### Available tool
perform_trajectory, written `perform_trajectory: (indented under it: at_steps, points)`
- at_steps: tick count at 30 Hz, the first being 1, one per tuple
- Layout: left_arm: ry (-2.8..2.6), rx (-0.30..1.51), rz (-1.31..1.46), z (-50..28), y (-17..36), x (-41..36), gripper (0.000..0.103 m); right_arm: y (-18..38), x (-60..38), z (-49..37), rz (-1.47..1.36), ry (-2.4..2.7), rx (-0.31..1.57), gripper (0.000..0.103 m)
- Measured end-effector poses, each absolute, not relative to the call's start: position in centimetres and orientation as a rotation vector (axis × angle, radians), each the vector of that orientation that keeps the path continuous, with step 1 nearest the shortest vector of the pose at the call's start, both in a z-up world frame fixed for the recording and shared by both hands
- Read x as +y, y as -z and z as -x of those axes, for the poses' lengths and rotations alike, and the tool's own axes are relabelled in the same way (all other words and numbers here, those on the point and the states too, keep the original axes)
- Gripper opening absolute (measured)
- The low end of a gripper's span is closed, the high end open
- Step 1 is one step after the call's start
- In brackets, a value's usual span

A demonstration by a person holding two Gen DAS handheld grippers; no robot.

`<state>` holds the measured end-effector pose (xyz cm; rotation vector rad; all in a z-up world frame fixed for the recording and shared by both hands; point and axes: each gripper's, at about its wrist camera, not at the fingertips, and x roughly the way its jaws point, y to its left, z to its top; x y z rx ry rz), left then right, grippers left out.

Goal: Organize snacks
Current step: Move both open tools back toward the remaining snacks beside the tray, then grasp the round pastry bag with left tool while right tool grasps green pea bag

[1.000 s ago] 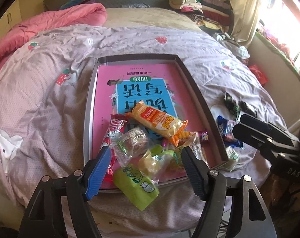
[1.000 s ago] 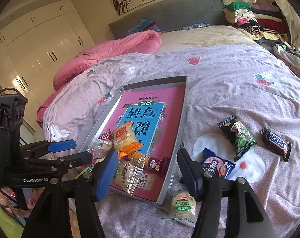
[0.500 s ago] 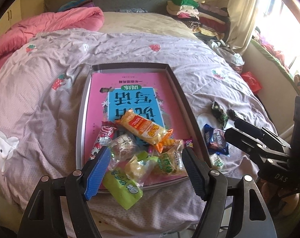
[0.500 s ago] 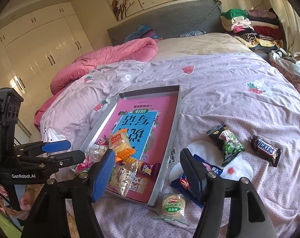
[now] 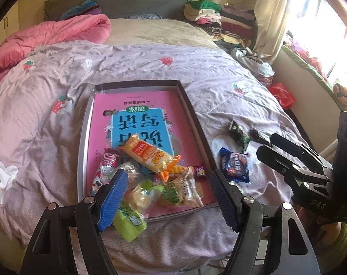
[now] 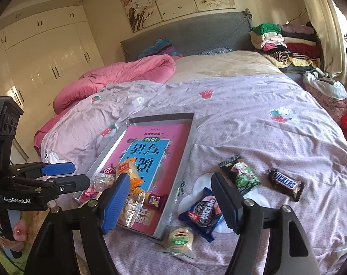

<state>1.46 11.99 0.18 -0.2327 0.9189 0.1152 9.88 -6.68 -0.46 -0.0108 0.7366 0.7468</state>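
Note:
A grey tray (image 5: 81,151) lies on the bed with a pink book (image 5: 136,105) in it. Several snack packets are heaped at its near end, an orange one (image 5: 148,155) on top, and a green one (image 5: 127,222) hangs over the near rim. My left gripper (image 5: 168,197) hovers above this heap, open and holding nothing. On the cover right of the tray lie an Oreo pack (image 6: 203,213), a green pea pack (image 6: 242,176), a Snickers bar (image 6: 285,184) and a round biscuit (image 6: 181,239). My right gripper (image 6: 171,202) hangs over the Oreo pack, its jaws opening, nothing between them.
The lilac strawberry-print cover (image 5: 150,61) spreads over the bed. A pink quilt (image 6: 127,73) is bunched at the far left and folded clothes (image 6: 285,43) are stacked by the headboard. A red bag (image 5: 282,95) lies beside the bed at the right. A hand (image 6: 15,231) holds the left gripper.
Both grippers have drawn back and up from the bed, so the tray and snacks sit farther away. The right jaws have widened. No snack has moved.

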Motion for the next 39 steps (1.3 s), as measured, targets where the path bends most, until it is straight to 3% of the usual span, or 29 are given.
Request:
perform_trajectory:
  at_steps: [23,39]
  points:
    - [-0.007,0.937,0.160,-2.5,-1.0,7.1,0.076,-0.9,-11.9,-12.3,-0.060,-0.629,0.695,0.074]
    - [0.185,1.064,0.008,-3.7,2.5,0.3,0.076,-0.1,-13.8,-13.4,-0.082,-0.598,0.732,0.074]
